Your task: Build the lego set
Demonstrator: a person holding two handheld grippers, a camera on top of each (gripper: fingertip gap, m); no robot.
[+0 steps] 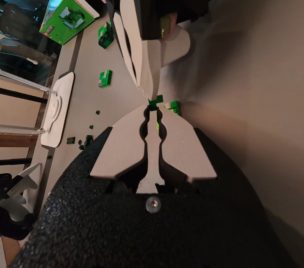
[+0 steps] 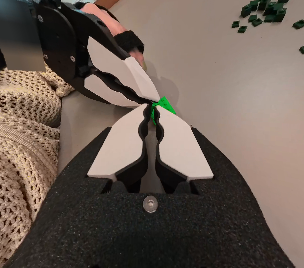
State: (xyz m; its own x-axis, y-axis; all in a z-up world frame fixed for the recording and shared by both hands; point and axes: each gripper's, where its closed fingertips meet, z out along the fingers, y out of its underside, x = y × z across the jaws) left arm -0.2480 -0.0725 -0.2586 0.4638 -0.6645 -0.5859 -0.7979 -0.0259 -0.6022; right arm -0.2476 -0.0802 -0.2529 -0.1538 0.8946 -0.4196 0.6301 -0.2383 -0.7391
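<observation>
In the left wrist view my left gripper point(image 1: 153, 109) is shut on a small green lego plate point(image 1: 154, 104) and holds it above the grey table point(image 1: 115, 55). My right gripper point(image 1: 147, 93) comes down from the top, and its tips meet the same green piece. In the right wrist view my right gripper point(image 2: 152, 108) is shut on a green plate point(image 2: 153, 116). My left gripper point(image 2: 156, 100) reaches in from the left, shut on a bright green studded plate point(image 2: 166, 105). The two plates touch at the fingertips. Their join is hidden by the fingers.
A green lego box point(image 1: 65, 18) lies at the table's far end. Two partial green builds point(image 1: 106, 36) point(image 1: 105, 79) and a third point(image 1: 172, 107) stand on the table. Loose dark green pieces point(image 2: 266, 4) point(image 1: 82, 141) lie scattered. A white mat point(image 1: 57, 108) lies at the table's edge. A person's knit sleeve point(image 2: 24, 128) is at the left. Both grippers' tips are close together, under 4 cm apart.
</observation>
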